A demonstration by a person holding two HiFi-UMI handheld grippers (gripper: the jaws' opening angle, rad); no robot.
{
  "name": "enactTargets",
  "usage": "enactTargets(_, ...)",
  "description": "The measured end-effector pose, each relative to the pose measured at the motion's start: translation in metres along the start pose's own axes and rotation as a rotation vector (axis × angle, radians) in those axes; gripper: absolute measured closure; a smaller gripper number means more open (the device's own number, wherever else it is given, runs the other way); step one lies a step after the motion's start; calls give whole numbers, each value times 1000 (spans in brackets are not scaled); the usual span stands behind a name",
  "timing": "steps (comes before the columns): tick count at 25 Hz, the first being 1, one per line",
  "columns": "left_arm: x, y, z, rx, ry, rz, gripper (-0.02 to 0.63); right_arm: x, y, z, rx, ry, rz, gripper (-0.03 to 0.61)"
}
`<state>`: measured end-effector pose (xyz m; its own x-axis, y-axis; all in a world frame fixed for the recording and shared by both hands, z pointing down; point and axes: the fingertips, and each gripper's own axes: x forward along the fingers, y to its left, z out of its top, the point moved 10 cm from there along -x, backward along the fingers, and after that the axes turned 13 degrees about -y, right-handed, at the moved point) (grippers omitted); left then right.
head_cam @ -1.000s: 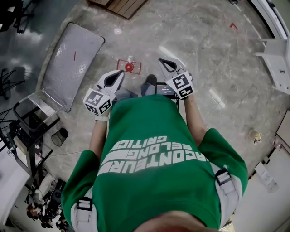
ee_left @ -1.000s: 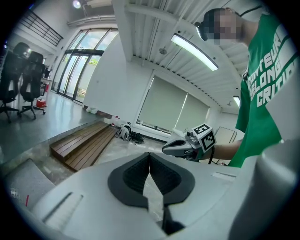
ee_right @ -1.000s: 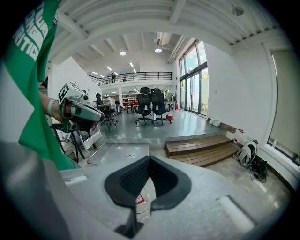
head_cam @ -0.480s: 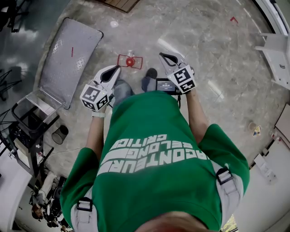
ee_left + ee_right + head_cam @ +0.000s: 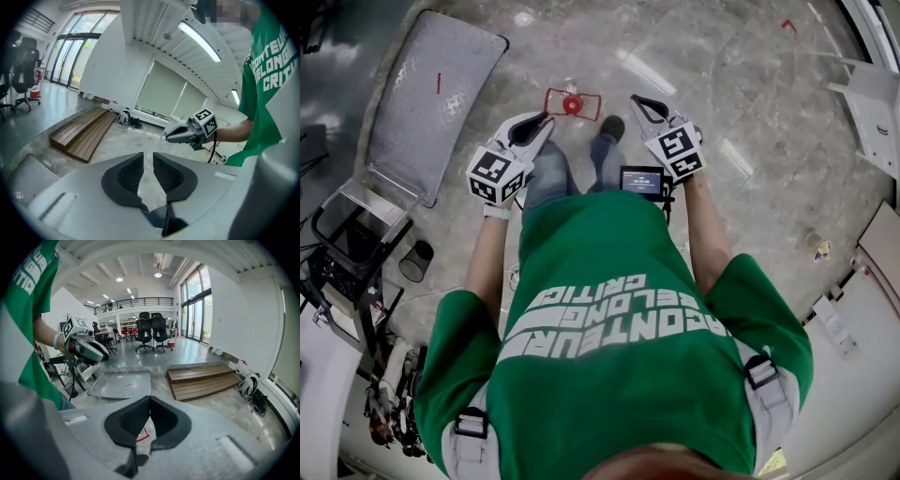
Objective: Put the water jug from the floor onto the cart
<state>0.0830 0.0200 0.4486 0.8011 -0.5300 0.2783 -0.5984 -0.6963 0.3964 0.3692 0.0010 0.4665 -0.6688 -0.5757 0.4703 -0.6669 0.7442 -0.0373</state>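
Observation:
The water jug [image 5: 572,103] stands on the floor inside a red taped square, its red cap seen from above, just ahead of the person's shoes. It also shows low between the right jaws [image 5: 142,434]. The cart [image 5: 441,89] is a flat grey platform on the floor to the left, also seen in the right gripper view [image 5: 123,383]. My left gripper [image 5: 547,118] is left of the jug and apart from it. Its jaws have just been opening and stand a narrow gap apart [image 5: 147,155], with nothing between them. My right gripper [image 5: 635,98] is right of the jug, shut and empty [image 5: 149,398].
A low wooden platform [image 5: 201,377] lies beyond the cart. The cart's handle frame [image 5: 352,220] and a wire bin [image 5: 417,261] sit at the left. White furniture [image 5: 874,103] stands at the right. Office chairs [image 5: 152,336] are far back, bags [image 5: 251,385] by the wall.
The person has stepped closer to the jug. Both grippers have gone forward and down, and now flank the jug more closely.

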Motion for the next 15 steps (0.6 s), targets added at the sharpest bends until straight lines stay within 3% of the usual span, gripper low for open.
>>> enactTargets(9,16,42,-46,31,112,-59,534,52,6,-34,9,54,35,537)
enactTargets(15,11,59,-86,77,172,-113,525,80,38,-68,5,103,63,514)
